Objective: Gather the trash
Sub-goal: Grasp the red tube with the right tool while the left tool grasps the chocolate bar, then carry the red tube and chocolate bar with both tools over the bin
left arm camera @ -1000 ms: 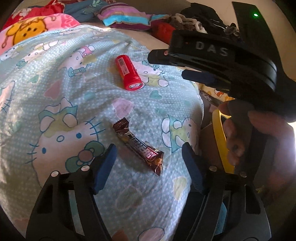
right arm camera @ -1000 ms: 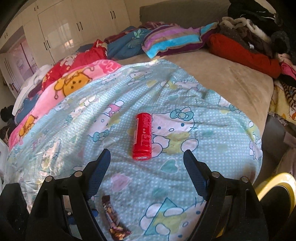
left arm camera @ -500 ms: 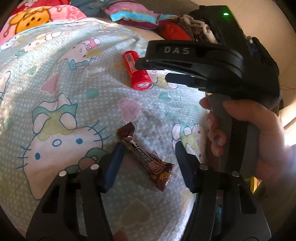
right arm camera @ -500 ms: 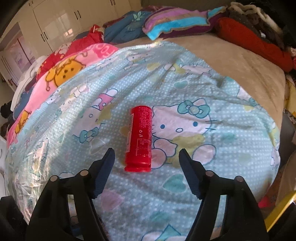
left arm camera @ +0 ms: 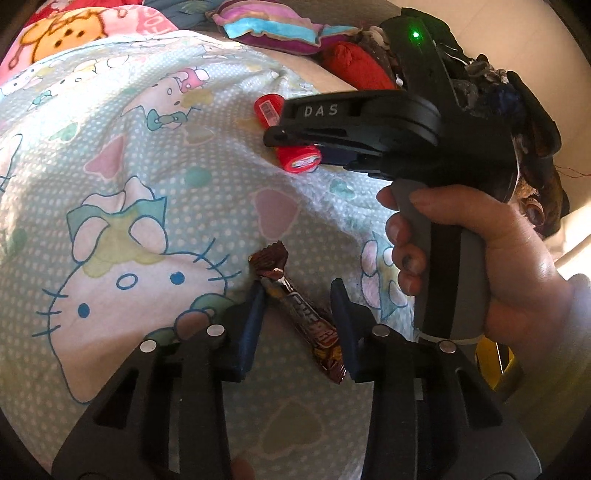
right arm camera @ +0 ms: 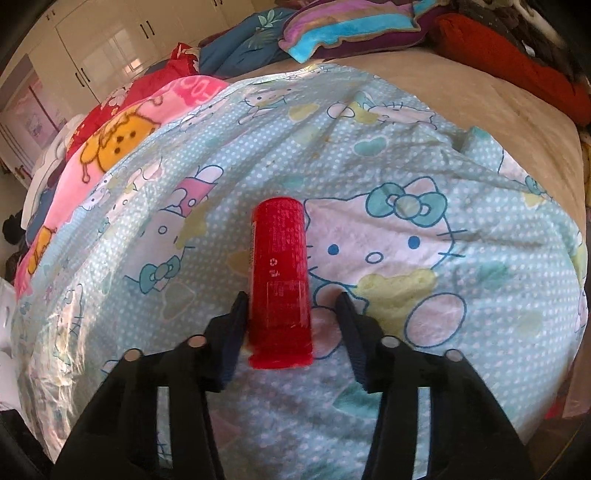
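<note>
A brown candy bar wrapper (left arm camera: 295,306) lies on the light blue cartoon-cat blanket (left arm camera: 129,184). My left gripper (left arm camera: 297,295) is open, its fingers on either side of the wrapper, narrowed around it. A red cylindrical can (right arm camera: 280,284) lies on its side on the blanket (right arm camera: 424,258). My right gripper (right arm camera: 291,304) is open around the can's near end; the left finger touches it, the right finger stands a little apart. The can (left arm camera: 295,157) and the hand-held right gripper (left arm camera: 291,138) also show in the left wrist view.
A yellow-rimmed bin (left arm camera: 496,360) stands beside the bed at the right. Pillows (right arm camera: 351,26), a red bolster (right arm camera: 517,62) and folded blankets (right arm camera: 122,136) lie along the far side. A bare tan mattress (right arm camera: 461,88) borders the blanket. White wardrobes (right arm camera: 110,48) stand behind.
Both grippers moved forward and down onto their items and narrowed. The left now brackets the candy wrapper, the right now brackets the red can.
</note>
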A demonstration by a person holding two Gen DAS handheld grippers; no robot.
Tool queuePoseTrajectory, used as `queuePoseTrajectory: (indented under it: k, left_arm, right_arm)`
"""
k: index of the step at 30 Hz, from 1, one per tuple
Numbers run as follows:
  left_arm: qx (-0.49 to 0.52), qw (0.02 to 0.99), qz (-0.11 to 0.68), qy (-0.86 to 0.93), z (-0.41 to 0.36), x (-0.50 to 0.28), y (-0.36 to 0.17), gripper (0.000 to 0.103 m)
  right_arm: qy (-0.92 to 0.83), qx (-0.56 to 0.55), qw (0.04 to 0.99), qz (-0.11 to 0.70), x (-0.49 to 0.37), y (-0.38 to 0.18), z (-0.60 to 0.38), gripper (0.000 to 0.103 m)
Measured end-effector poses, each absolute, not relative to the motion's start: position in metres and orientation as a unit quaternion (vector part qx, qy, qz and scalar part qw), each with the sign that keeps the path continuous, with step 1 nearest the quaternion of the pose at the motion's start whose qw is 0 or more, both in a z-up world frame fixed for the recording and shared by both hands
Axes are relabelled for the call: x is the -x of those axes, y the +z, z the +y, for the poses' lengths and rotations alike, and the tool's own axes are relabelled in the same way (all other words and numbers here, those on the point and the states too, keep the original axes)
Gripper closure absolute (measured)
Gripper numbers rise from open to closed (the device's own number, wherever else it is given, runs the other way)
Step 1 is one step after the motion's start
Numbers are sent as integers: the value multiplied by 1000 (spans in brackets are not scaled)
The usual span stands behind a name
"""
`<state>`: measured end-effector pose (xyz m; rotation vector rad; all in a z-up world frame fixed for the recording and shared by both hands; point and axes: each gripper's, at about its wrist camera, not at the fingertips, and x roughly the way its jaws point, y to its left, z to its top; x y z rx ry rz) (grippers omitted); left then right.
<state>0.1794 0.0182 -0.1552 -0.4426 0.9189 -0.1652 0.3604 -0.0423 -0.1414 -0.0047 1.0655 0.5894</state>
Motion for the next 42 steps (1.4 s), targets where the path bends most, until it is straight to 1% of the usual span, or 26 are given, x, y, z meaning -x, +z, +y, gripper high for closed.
queuePoseTrajectory:
  k: [1,3,6,19,20,23,29,42]
  left_arm:
    - [212,869,439,-80,19,-179,-156,75]
    - [214,869,439,-82,21,-178,-156,79]
    - [222,866,439,-89,28,-172,-159,80]
    - [211,866,443,-102,40,-155,-151,84]
    - [209,866,442,-101,41,-153,-149,87]
    - [206,869,440,-97,42,-150,-144,89]
    - [199,878,427,-90,48,-148,-129,91]
    - [174,898,394,-83,48,-138,-93,92]
  right_arm:
    - [274,7,822,499,-360,-142,-43,69]
    - [276,7,823,496,-357,-143,-45,70]
    - [276,4,825,493,-351,-143,-49,72]
    - [283,-30,824,491,-307,-131,-74,73]
    - [284,-30,824,490,-304,-129,-75,73]
    - [286,-31,825,486,-292,-125,-81,73]
    - [287,-46,826,483,-268,-116,-94,73]
    - [296,-28,843,447,-218,-86,-110,73]
